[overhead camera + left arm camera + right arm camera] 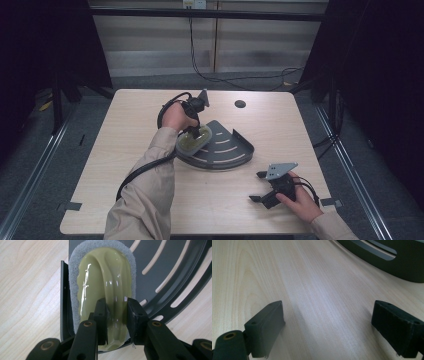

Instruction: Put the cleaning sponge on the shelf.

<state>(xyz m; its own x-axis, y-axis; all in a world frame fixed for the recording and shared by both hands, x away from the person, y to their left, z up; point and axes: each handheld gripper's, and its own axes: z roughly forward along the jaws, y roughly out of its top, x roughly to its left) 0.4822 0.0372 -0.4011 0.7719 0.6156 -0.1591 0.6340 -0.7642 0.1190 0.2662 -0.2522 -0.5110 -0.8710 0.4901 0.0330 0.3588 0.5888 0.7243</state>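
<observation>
The left gripper [116, 315] is clenching the raised central ridge of a pale yellow-green scrubber [105, 287] with a white pad underside, and the scrubber is lying on the dark grey slotted corner rack [175, 270], at the rack's straight edge on the person's left. In the left gripper view the scrubber's long axis is running straight away from the gripper, in line with the jaws, so the grip is sitting across the narrow handle at its near end. The scrubber looks to be resting flat on the rack, though whether it is fully seated or slightly lifted I cannot tell. The right gripper [272, 192] is lying well apart from the rack, toward the person's right, its jaws spread wide over bare table [317, 290] and grasping nothing. The left hand is plainly the nearer one, and any coming move with the scrubber probably falls to it. No brand, label or readable writing is showing on the scrubber, rack or grippers.
</observation>
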